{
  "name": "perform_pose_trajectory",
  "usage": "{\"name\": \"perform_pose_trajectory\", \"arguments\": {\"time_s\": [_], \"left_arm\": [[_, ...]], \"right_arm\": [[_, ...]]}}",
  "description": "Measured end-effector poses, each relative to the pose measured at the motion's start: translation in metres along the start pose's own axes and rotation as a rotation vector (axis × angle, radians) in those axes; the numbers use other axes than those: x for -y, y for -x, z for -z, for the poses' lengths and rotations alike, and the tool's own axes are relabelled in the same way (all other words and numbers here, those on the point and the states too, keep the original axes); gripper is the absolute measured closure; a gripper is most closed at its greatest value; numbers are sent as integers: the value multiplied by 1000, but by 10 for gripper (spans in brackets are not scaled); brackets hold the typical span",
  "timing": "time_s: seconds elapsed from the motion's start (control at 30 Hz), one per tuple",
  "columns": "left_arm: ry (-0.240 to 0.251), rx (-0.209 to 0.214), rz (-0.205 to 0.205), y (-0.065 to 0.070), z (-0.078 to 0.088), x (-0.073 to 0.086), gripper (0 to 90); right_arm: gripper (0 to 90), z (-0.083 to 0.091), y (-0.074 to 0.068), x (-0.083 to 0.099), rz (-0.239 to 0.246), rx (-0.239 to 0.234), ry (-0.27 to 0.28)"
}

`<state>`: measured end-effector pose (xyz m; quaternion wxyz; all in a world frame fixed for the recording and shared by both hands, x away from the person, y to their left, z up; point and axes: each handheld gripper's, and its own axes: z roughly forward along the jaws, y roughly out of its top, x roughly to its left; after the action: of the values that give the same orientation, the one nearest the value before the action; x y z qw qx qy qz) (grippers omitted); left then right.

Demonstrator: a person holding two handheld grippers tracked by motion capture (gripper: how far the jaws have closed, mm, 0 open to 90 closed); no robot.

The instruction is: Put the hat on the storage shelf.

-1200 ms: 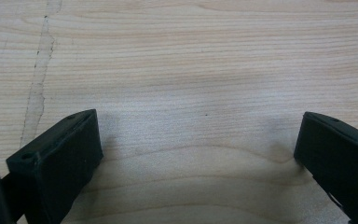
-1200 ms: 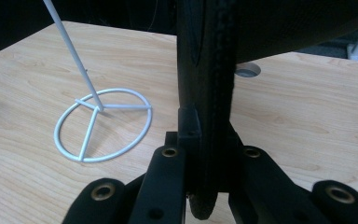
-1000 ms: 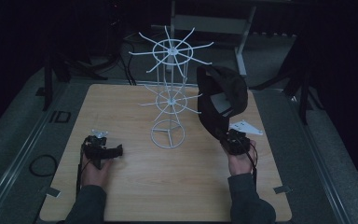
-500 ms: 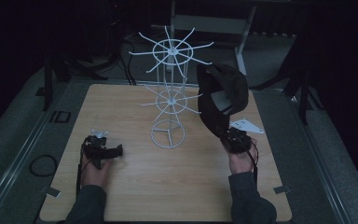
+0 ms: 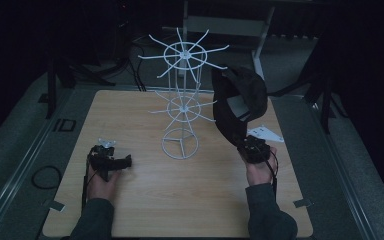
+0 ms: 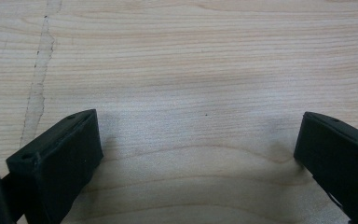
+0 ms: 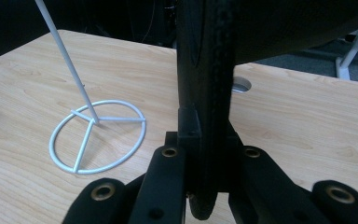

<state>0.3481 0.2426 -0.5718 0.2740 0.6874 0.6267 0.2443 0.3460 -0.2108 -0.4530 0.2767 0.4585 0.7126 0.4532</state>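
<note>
1. The left hand-held gripper rests low on the bench, jaws spread, nothing between them.
2. The right hand-held gripper pinches the black cap by its brim edge and holds it up beside the white wire rack.
3. Pickup is done; hanging the cap on a prong is left (my judgement).

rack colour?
White wire rack, round base ring; clearest in the high view.
</note>
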Motion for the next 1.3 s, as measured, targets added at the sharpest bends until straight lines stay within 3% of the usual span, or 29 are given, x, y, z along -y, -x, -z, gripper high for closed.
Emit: {"name": "perform_pose_trajectory", "arguments": {"time_s": [1.3], "left_arm": [[2, 0, 3, 0, 0, 0, 8]], "right_arm": [[865, 5, 1, -12, 9, 9, 33]]}}
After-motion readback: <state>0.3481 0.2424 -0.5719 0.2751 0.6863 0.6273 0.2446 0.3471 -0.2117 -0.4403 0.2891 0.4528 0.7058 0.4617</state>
